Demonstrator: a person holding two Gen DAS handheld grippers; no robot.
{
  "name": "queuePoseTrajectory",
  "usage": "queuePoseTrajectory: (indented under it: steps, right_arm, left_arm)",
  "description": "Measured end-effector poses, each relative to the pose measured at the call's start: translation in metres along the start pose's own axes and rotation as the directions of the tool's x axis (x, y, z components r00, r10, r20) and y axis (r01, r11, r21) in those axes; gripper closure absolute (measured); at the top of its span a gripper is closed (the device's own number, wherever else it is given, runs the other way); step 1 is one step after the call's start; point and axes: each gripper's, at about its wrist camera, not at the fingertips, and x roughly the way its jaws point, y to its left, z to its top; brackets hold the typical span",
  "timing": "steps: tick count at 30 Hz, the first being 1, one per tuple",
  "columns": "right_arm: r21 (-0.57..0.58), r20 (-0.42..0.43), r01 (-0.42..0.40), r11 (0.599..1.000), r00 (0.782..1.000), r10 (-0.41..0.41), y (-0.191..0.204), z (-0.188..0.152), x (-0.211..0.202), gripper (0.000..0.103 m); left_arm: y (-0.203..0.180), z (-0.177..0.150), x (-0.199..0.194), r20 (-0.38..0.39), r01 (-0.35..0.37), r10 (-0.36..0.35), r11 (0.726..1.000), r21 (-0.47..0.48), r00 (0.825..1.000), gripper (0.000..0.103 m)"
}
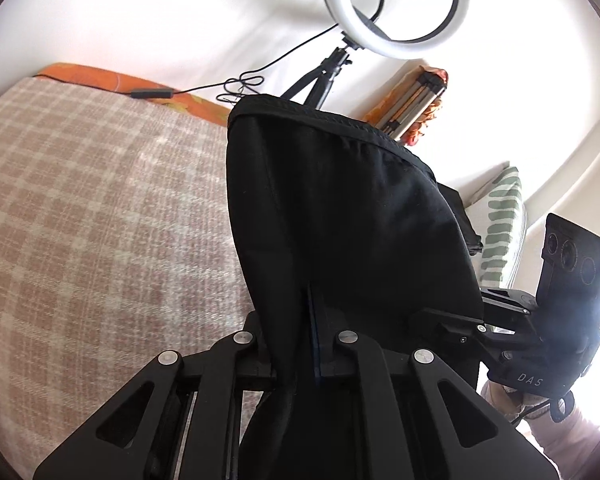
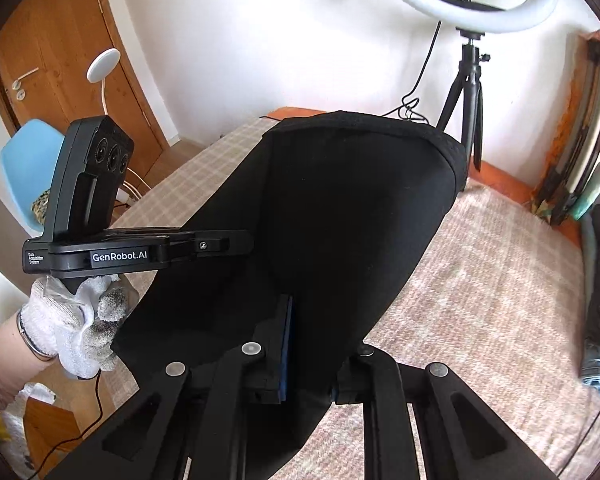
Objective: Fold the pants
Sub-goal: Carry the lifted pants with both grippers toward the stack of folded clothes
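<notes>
Above the checked bed point(image 1: 100, 200) — both tools point(image 1: 312, 312) point(image 2: 296, 332) tilted down, clamped on black pants point(image 1: 340, 208).

Checked blanket point(image 1: 100, 208) lies open leftward; ring light point(image 1: 396, 4) and tripod point(image 2: 466, 92) seemingly block the far edge.

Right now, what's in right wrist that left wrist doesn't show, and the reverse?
Right wrist only: wooden door, blue chair, white gloved hand carrying the left gripper.
Left wrist only: green-striped pillow, and the right gripper seen from the side.
Both: black pants lifted over the checked blanket, each gripper shut on the fabric, ring light on its tripod by the white wall.
</notes>
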Motion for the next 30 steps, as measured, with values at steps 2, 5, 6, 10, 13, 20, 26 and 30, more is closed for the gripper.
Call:
queuePoseTrajectory:
  steps: [2, 5, 6, 10, 13, 20, 26, 30]
  right_arm:
    - [-0.008, 0.023, 0.022, 1.000, 0.999, -0.022, -0.002, -0.001, -0.023, 0.091]
    - [-0.024, 0.057, 0.062, 0.998, 0.997, -0.060, -0.003, -0.002, -0.054, 0.091]
    - [-0.024, 0.067, 0.074, 0.997, 0.995, -0.072, -0.004, -0.004, -0.065, 0.091]
    - [-0.016, 0.098, 0.111, 0.994, 0.989, -0.109, -0.012, -0.013, -0.103, 0.091]
    - [-0.020, 0.121, 0.144, 0.989, 0.983, -0.140, -0.017, -0.024, -0.128, 0.091]
    - [0.008, 0.163, 0.183, 0.983, 0.970, -0.182, -0.041, -0.044, -0.166, 0.091]
    - [0.041, 0.172, 0.212, 0.976, 0.961, -0.216, -0.079, -0.054, -0.190, 0.091]
    - [0.058, 0.179, 0.237, 0.970, 0.953, -0.243, -0.112, -0.056, -0.205, 0.091]
  left_arm:
    - [-0.016, 0.004, -0.005, 0.021, 0.011, -0.012, 1.000, 0.019, 1.000, 0.094]
    - [-0.041, 0.010, -0.010, 0.039, 0.037, -0.039, 0.998, 0.045, 0.998, 0.094]
    - [-0.049, 0.012, -0.011, 0.042, 0.045, -0.048, 0.997, 0.058, 0.998, 0.094]
    - [-0.086, 0.017, -0.010, 0.043, 0.049, -0.054, 0.991, 0.126, 0.998, 0.094]
    - [-0.112, 0.014, -0.007, 0.044, 0.049, -0.058, 0.984, 0.172, 0.997, 0.094]
    - [-0.163, 0.010, 0.013, 0.032, 0.074, -0.083, 0.973, 0.218, 0.996, 0.094]
    - [-0.200, 0.013, 0.044, 0.009, 0.099, -0.105, 0.962, 0.256, 0.994, 0.094]
    - [-0.230, 0.023, 0.071, -0.003, 0.112, -0.117, 0.949, 0.293, 0.993, 0.094]
